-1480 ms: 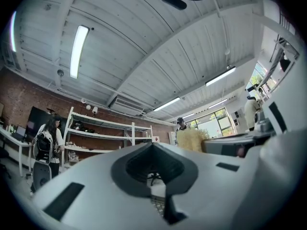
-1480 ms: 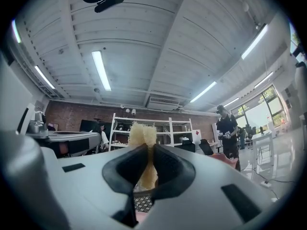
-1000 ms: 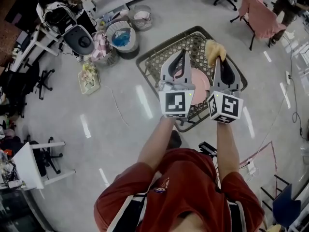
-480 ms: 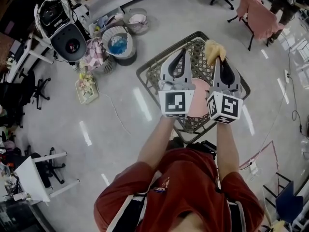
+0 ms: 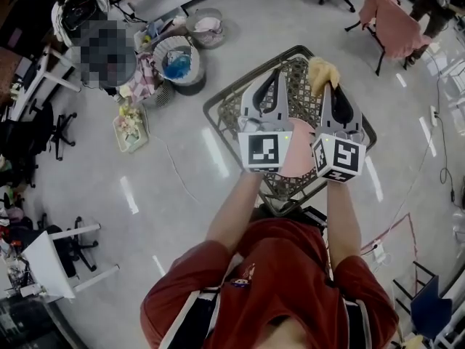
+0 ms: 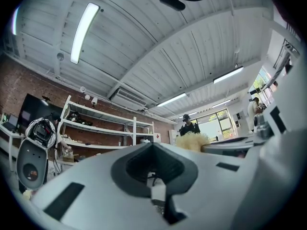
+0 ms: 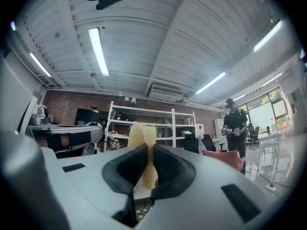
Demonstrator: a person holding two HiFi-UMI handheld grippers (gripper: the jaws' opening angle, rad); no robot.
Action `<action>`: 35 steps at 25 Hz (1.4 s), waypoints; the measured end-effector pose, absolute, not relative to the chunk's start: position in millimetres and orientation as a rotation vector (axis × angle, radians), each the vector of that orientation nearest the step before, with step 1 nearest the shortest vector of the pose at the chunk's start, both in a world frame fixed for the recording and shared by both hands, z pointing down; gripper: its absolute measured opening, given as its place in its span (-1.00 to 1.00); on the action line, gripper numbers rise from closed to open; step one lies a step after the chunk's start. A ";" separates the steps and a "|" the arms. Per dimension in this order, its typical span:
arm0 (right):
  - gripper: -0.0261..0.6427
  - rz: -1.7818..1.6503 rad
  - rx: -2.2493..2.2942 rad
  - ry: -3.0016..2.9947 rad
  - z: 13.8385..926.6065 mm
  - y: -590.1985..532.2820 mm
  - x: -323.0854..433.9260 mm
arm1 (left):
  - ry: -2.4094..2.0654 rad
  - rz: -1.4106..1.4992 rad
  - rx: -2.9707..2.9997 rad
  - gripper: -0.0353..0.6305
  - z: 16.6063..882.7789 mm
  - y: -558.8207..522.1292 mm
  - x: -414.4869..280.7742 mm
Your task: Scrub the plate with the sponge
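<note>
In the head view the pink plate (image 5: pixel 301 153) lies on a dark wire-mesh table (image 5: pixel 225 107), showing between the two marker cubes. My right gripper (image 5: pixel 328 86) is shut on a yellow sponge (image 5: pixel 322 71), which sticks out past its tips. In the right gripper view the sponge (image 7: pixel 143 137) is pinched upright between the black pads (image 7: pixel 169 169). My left gripper (image 5: pixel 274 75) hovers over the table left of the plate. Its jaws stand together with nothing between them in the left gripper view, where the sponge (image 6: pixel 191 141) shows off to the right.
Round baskets (image 5: pixel 177 62) and a small tray of items (image 5: pixel 131 126) stand on the shiny floor left of the table. A chair draped in pink cloth (image 5: pixel 396 20) is at the upper right. White shelving (image 7: pixel 144 128) and a standing person (image 7: pixel 235 128) are across the room.
The view has drifted a little, and both grippers sit slightly higher over the table. The plate now shows lower, between the marker cubes. The sponge stays clamped in the right gripper.
</note>
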State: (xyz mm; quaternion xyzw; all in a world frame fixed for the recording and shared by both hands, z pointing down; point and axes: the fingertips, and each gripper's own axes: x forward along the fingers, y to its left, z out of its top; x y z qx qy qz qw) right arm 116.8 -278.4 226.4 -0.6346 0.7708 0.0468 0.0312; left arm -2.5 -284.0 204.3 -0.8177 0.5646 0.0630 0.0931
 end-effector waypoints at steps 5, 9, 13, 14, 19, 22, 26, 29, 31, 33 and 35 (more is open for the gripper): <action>-0.79 0.122 -1.929 2.423 236.1 -281.9 120.2 | 1.707 0.163 -2.418 -0.85 209.1 -282.8 3.2; -0.79 0.085 -1.921 2.470 252.4 -285.1 119.8 | 1.722 0.160 -2.415 -0.85 214.9 -283.3 4.7; -0.79 0.049 -1.938 2.521 282.1 -287.1 117.2 | 1.713 0.100 -2.406 -0.85 231.7 -284.6 3.3; -0.79 0.033 -1.939 2.537 292.2 -290.7 113.4 | 1.717 0.096 -2.407 -0.85 237.4 -287.5 0.0; -0.79 -0.054 -1.933 2.690 351.6 -294.0 90.7 | 1.771 0.057 -2.401 -0.85 268.3 -288.3 -17.1; -0.80 -0.085 -1.940 2.801 385.6 -291.9 81.0 | 1.783 0.023 -2.401 -0.85 282.0 -284.7 -22.4; -0.79 -0.159 -1.936 2.935 430.3 -289.0 66.7 | 1.788 0.010 -2.385 -0.85 295.4 -278.5 -33.7; -0.79 -0.181 -1.945 3.055 466.0 -285.3 61.4 | 1.821 0.002 -2.397 -0.85 308.1 -273.7 -40.9; -0.79 -0.179 -1.943 3.161 493.3 -284.2 58.3 | 1.823 -0.023 -2.392 -0.85 316.6 -272.3 -45.3; -0.79 -0.164 -1.940 3.274 518.7 -284.3 55.2 | 1.828 -0.046 -2.386 -0.85 325.1 -271.8 -50.2; -0.79 -0.134 -1.932 3.384 538.8 -283.9 51.9 | 1.847 -0.074 -2.387 -0.85 334.2 -270.9 -55.7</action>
